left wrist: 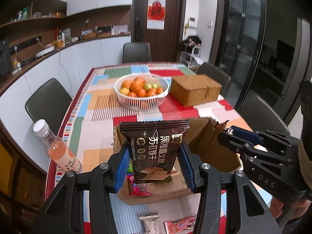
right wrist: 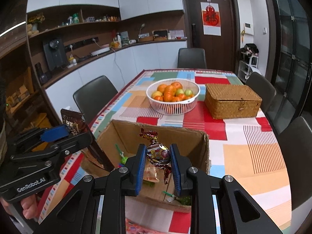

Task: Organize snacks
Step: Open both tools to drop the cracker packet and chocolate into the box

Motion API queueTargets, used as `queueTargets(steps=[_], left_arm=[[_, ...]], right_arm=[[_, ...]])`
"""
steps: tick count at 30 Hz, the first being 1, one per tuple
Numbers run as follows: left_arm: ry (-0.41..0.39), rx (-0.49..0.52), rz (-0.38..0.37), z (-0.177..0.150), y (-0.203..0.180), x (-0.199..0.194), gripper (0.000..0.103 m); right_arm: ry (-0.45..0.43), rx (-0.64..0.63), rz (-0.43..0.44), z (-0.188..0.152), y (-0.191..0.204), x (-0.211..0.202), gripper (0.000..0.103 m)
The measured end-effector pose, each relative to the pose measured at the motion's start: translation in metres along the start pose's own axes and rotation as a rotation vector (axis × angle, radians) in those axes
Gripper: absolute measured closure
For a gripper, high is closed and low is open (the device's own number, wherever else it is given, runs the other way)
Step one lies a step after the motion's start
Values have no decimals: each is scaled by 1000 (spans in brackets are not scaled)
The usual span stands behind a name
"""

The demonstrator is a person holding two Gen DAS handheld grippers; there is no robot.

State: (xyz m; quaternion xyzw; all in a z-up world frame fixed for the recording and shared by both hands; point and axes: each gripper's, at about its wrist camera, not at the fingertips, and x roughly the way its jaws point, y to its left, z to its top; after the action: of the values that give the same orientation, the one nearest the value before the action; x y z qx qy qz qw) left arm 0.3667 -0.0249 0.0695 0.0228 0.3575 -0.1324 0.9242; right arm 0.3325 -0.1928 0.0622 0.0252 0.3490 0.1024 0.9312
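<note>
My left gripper (left wrist: 154,160) is shut on a dark brown cracker bag (left wrist: 155,148) and holds it upright above the open cardboard box (left wrist: 206,142). My right gripper (right wrist: 158,160) is shut on a foil-wrapped candy (right wrist: 158,152) and holds it over the same box (right wrist: 187,142). Several snack packets lie in the box (right wrist: 151,175). The right gripper also shows in the left wrist view (left wrist: 227,134), at the box's right wall. The left gripper with its bag shows in the right wrist view (right wrist: 56,132), at the box's left.
A white fruit basket (left wrist: 141,89) and a closed wicker box (left wrist: 195,89) stand farther back on the patchwork tablecloth. A pink drink bottle (left wrist: 56,148) stands at the left table edge. Two loose snack packets (left wrist: 152,224) lie in front of the box. Chairs surround the table.
</note>
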Motion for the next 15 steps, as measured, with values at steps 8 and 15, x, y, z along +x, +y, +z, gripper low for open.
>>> queueTargets(steps=[8, 15], left_arm=[[119, 31, 34, -3, -3, 38, 48], [69, 41, 61, -12, -5, 16, 38]], right_arm=[[58, 18, 1, -3, -7, 30, 77], [76, 43, -7, -6, -13, 31, 63]])
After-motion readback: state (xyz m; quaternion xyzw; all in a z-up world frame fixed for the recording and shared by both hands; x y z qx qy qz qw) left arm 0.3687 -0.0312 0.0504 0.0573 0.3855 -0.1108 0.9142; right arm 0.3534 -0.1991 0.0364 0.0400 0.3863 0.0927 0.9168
